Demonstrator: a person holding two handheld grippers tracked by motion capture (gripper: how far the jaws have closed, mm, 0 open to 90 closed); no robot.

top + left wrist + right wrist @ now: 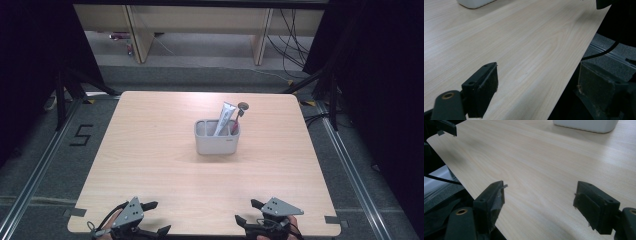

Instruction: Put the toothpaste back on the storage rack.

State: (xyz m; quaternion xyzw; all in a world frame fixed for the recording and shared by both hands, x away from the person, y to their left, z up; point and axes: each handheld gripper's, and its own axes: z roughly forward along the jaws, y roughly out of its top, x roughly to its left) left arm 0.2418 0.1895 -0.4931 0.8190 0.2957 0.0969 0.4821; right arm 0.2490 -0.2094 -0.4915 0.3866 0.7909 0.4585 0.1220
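A white holder (217,138) with compartments stands upright near the middle of the wooden table (150,165). A white toothpaste tube (224,118) leans in it, beside a red-handled item (237,121) with a round grey head. My left gripper (156,218) rests open at the table's near left edge. At the near right edge my right gripper (248,212) is open too. Both are empty and far from the holder. The holder's base (475,3) shows at the top of the left gripper view, and as the holder's bottom edge (585,125) in the right gripper view.
Grey floor with metal rails (35,170) surrounds the table. Wooden furniture legs (140,35) and cables (292,45) lie beyond the far edge. Black tripod legs (65,90) stand at the back left and back right corners.
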